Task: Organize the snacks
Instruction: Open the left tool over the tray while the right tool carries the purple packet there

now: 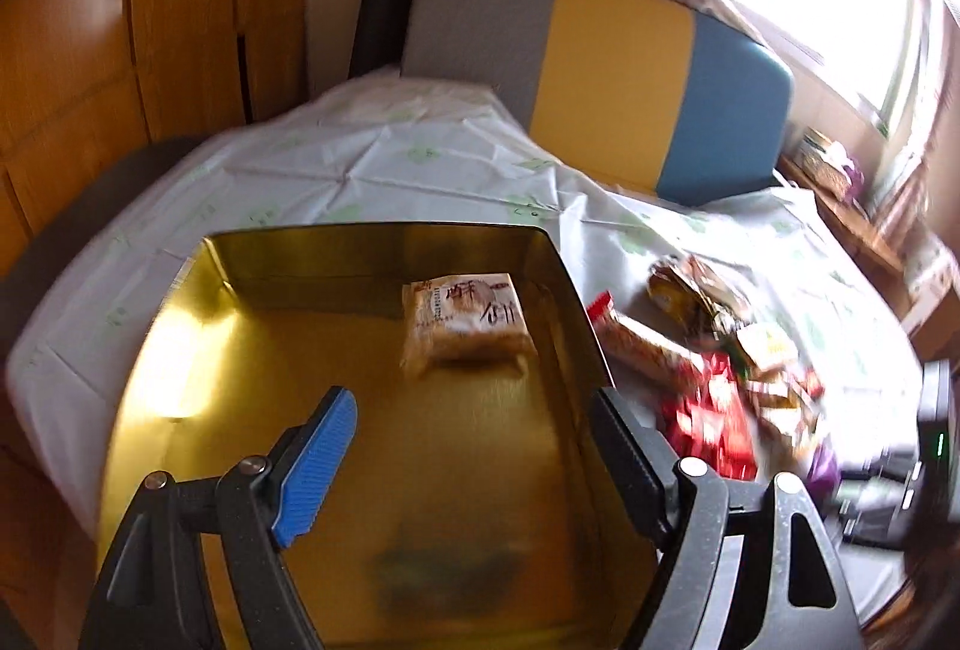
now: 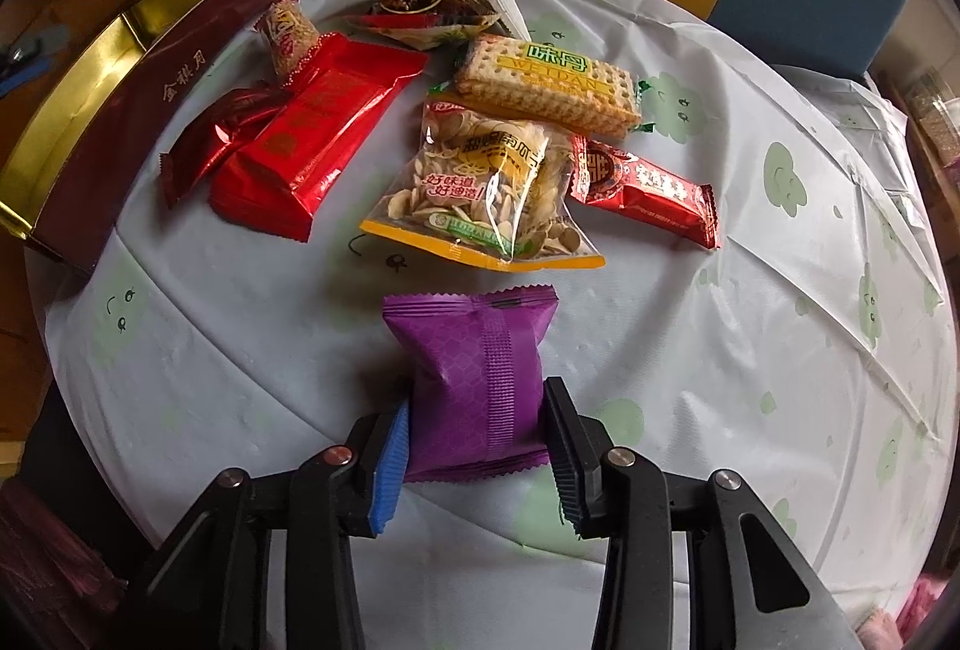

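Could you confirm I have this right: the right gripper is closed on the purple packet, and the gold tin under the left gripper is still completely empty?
Not quite. The tin is not empty: one tan snack packet already lies inside it, as the left wrist view shows. The rest holds: the right gripper is closed on the purple packet, and the left gripper hangs open over the tin.

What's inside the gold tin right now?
Inside the gold tin lies one pale wrapped pastry packet near its far right corner. The rest of the visible floor is bare gold; the nearest part is hidden behind the open left gripper.
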The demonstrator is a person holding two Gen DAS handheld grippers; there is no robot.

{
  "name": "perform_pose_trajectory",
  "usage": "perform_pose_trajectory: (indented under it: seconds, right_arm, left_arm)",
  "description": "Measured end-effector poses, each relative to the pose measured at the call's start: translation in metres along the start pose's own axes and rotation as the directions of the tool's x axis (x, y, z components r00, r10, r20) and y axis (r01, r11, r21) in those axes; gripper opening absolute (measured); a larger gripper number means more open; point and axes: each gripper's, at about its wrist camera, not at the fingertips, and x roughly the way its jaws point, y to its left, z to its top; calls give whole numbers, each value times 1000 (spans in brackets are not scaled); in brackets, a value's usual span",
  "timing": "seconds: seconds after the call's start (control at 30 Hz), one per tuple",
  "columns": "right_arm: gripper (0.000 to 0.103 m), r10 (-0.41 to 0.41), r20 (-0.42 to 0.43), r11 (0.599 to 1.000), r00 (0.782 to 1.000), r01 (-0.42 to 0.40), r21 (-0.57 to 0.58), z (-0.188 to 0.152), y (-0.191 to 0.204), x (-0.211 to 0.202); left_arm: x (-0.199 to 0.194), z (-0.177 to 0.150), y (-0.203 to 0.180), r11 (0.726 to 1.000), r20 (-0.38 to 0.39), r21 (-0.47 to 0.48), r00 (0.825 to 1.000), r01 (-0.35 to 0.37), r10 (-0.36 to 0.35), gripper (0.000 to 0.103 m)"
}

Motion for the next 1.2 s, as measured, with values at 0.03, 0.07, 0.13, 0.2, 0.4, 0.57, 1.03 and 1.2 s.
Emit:
perform_pose_trajectory:
  seconds: [0.03,0.07,0.13,0.2,0.4,0.57,1.03,1.2]
  right_arm:
    - [42,7,1,1000,1000,-7,1,0,0,0]
    - [42,7,2,1000,1000,-7,0,1,1,-1]
    - [42,3,5,1000,1000,-3,-3,0,3,-2]
    - [42,15,10,1000,1000,-15,4,-1,5,-4]
    - [41,77,59,996,995,-75,-40,0,38,-29]
    - [41,149,151,983,977,-130,-126,31,92,-63]
    - [42,196,88,936,977,-160,-313,154,249,-27]
    - [42,119,50,939,992,-97,-329,165,266,4]
  left_arm:
    - [-7,-6,-2,1000,13,24,1000,-14,14,81]
    - [-14,-13,-4,998,26,47,999,-32,31,81]
    - [-24,-22,-3,996,37,66,998,-54,52,81]
    - [-30,-28,4,999,22,32,999,-28,27,81]
    - [-45,-41,33,996,3,-94,1000,-8,8,74]
    - [-55,-45,51,989,47,-129,996,-70,77,74]
    - [-62,-45,87,969,84,-194,981,-154,173,74]
    - [-55,-47,98,962,35,-229,986,-150,162,74]
